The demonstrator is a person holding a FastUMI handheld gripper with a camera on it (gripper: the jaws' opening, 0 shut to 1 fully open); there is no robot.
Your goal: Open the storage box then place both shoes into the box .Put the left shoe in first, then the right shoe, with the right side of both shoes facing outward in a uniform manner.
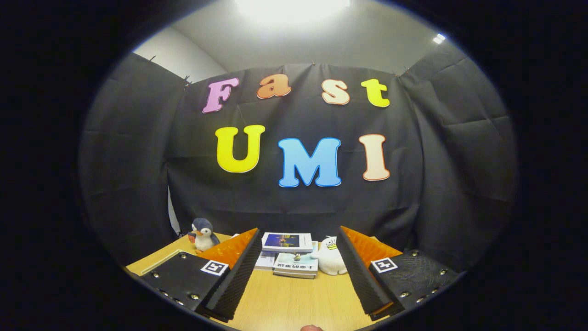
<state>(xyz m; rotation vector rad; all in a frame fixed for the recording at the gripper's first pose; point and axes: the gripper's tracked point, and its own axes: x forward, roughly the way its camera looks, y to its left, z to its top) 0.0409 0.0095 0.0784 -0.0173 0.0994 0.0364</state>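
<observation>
The gripper [298,248] is holding its two fingers spread wide apart over a wooden table [294,299], with nothing sitting between them. Each finger is showing a black ribbed pad on its inner face, an orange wedge-shaped body behind it, and a black textured mount carrying a small square black-and-white marker and several metal screws. No storage box and no shoe are lying anywhere on the stretch of table ahead of the fingers, so where the task's things are cannot be told.

Beyond the fingertips, in the gap between them, a stack of books [291,257] is resting on the table: about three flat rectangular volumes, the top one with a dark picture cover, though the exact count is hard to make out. Two soft toys are standing near it. A white rounded plush duck [330,259] is touching the stack's right side, just inside the right finger. A grey-and-white plush penguin [203,235] is standing past the left finger, well apart from the books.

The table top is looking smooth, light and wood-grained. Black cloth, creased and hanging in folds, is walling the booth behind and at both sides, and a pale ceiling with a bright lamp is glowing above.
</observation>
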